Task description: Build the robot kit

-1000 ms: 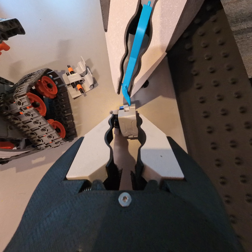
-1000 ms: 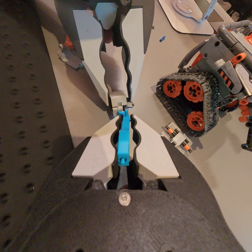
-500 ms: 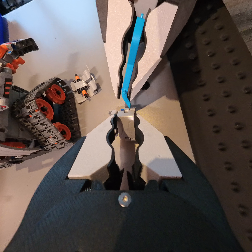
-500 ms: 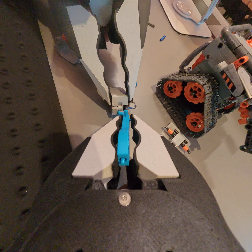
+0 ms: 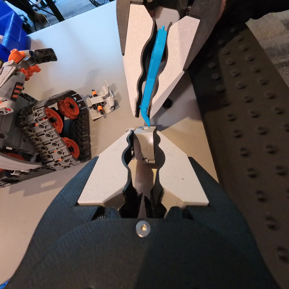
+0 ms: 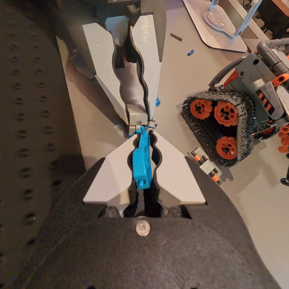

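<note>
My left gripper [image 5: 144, 134] is shut on a small grey brick-built piece [image 5: 145, 143], held just above the pale table [image 5: 93, 46]. My right gripper [image 6: 144, 135] is shut on a bright blue lever tool [image 6: 142, 159]. The two grippers face each other tip to tip. The tool's thin tip [image 5: 147, 122] touches the far end of the grey piece, next to a small blue pin. In the right wrist view the left gripper [image 6: 138, 122] comes in from the top with the grey piece [image 6: 137, 115]. In the left wrist view the right gripper [image 5: 143, 115] holds the tool [image 5: 153, 70].
A grey tracked vehicle with orange wheels [image 5: 51, 133] [image 6: 226, 125] stands beside the grippers, a small grey assembly with orange pins [image 5: 101, 103] [image 6: 206, 165] next to it. A black studded mat [image 5: 250, 140] borders the table. A loose blue pin [image 6: 191, 52], a black axle [image 6: 176, 37], a white stand base [image 6: 219, 23]. Left tips and right tips are each some 30 cm from the black axle [image 6: 176, 37].
Both cameras have drawn back and tilted, so more of the table and vehicle shows. The tool tip has stayed at the grey piece's end. Both grips are unchanged.
</note>
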